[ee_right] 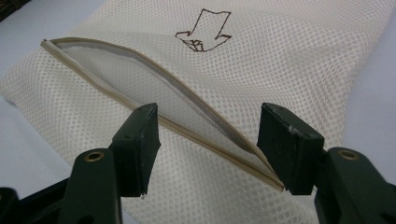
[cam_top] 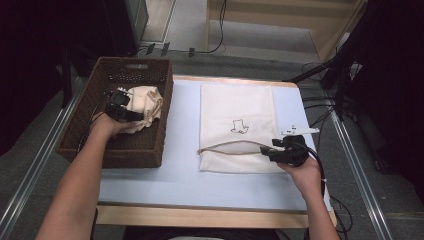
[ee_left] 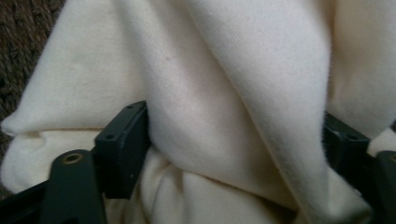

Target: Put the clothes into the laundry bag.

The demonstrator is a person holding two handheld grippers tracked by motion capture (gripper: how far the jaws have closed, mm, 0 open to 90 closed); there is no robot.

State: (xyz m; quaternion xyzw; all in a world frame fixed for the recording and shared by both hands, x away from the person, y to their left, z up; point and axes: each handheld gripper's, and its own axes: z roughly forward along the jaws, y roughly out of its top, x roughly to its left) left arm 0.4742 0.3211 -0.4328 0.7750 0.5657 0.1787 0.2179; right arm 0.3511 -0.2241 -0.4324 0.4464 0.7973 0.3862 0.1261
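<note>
The work here looks like loading a crumpled cream-coloured cotton garment (cam_top: 145,106) into a flat white mesh laundry bag with a zip opening (cam_top: 237,112), and by my reading it is at an early stage. The garment lies bunched inside the dark brown woven wicker basket (cam_top: 90,137) at the left of the pale blue tabletop (cam_top: 180,175) — not yet lifted out. The left claw (cam_top: 131,115) is down in the basket with a thick fold of the cloth between its jaws; in the left gripper view the black pads (ee_left: 123,149) press against the fabric on both sides, so it is clamped on the garment.

The mesh bag lies flat on the tabletop to the right of the basket, its tan-edged zip (ee_right: 154,88) already undone and the mouth gaping a little. The right claw (cam_top: 266,148) sits at the right end of that opening with its jaws apart — the zip's edge runs between them in the right gripper view, yet neither pad squeezes it.

Left to do, I judge: lift the garment clear of the basket, carry it across, hold the mouth wide, stuff it in, and close the zip.
</note>
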